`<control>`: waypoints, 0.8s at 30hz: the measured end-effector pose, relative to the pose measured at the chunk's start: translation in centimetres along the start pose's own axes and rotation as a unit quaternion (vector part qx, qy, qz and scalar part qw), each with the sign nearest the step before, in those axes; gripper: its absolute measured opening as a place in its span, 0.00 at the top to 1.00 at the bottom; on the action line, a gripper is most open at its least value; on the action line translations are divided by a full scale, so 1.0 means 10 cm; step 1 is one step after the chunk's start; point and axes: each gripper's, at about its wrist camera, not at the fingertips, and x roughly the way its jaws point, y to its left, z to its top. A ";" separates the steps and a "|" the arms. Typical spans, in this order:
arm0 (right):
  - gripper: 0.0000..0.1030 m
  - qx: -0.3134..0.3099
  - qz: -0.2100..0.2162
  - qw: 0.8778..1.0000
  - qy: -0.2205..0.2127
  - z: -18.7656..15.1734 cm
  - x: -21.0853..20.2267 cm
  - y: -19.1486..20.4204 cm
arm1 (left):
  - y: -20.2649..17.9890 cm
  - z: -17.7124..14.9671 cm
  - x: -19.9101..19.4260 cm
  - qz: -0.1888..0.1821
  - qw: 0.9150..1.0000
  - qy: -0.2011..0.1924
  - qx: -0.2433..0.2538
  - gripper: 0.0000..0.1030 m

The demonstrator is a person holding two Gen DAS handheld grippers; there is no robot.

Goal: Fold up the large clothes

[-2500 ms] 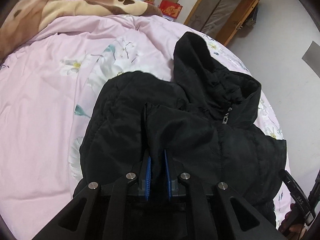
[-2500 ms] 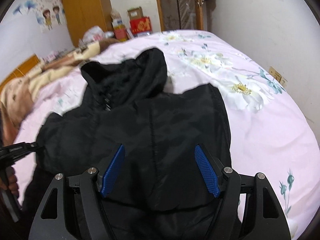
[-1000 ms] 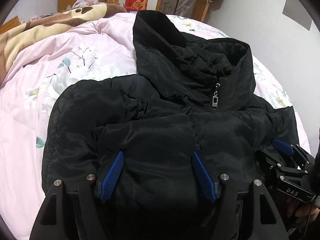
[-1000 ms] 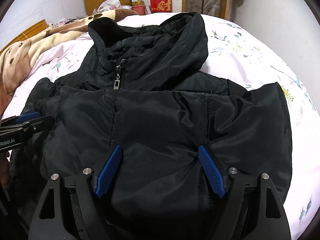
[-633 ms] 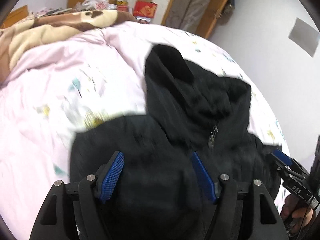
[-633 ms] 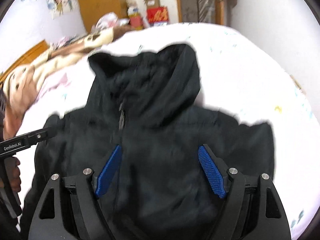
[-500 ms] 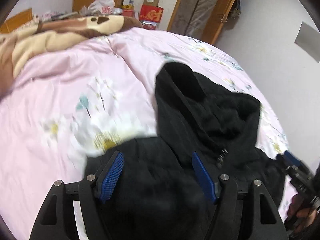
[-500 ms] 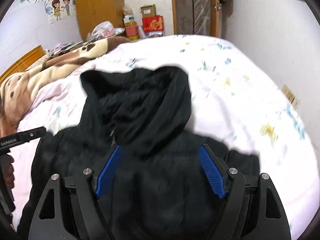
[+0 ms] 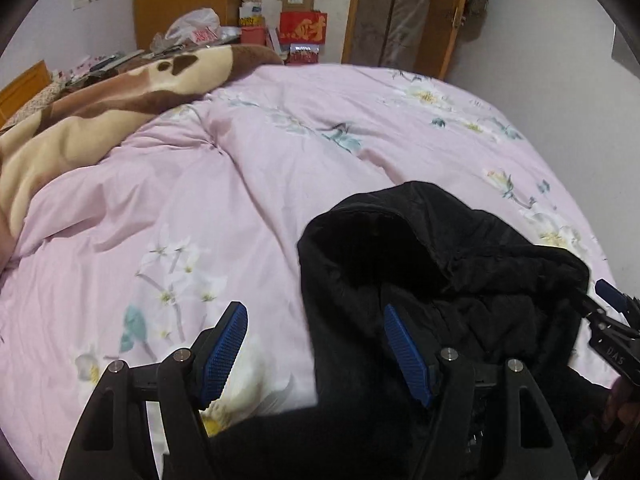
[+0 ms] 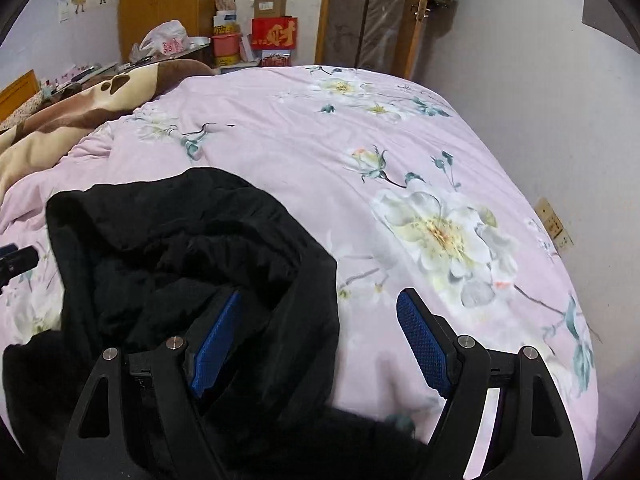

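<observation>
A black hooded padded jacket (image 9: 420, 272) lies on the pink floral bedcover (image 9: 248, 184), its hood pointing away from me; it also shows in the right wrist view (image 10: 168, 240). My left gripper (image 9: 316, 352) is open and empty, straddling the left edge of the hood. My right gripper (image 10: 320, 344) is open and empty, straddling the hood's right edge. The right gripper's tip shows at the right edge of the left wrist view (image 9: 612, 320). The jacket's body lies below both views.
A brown and cream blanket (image 9: 80, 120) lies along the bed's far left. A wooden wardrobe (image 10: 168, 4), boxes (image 10: 274, 32) and a door (image 10: 372, 12) stand beyond the bed. A white wall (image 10: 560, 100) runs close on the right.
The left gripper let go of the folded jacket about two seconds ago. Both open grippers have since moved up over the jacket toward the hood, so the views now show mostly hood and bedcover.
</observation>
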 end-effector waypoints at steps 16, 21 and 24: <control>0.84 0.078 0.030 0.995 0.046 -0.39 0.11 -0.55 | 0.38 -0.27 0.31 0.051 0.998 0.026 -0.039 0.83; 0.76 0.126 0.048 0.986 0.096 -0.46 0.32 -0.67 | 0.45 -0.36 0.46 0.035 0.996 0.063 -0.054 0.83; 0.58 0.143 0.064 0.985 0.076 -0.43 0.15 -0.80 | 0.56 -0.28 0.17 0.003 0.999 0.022 -0.037 0.81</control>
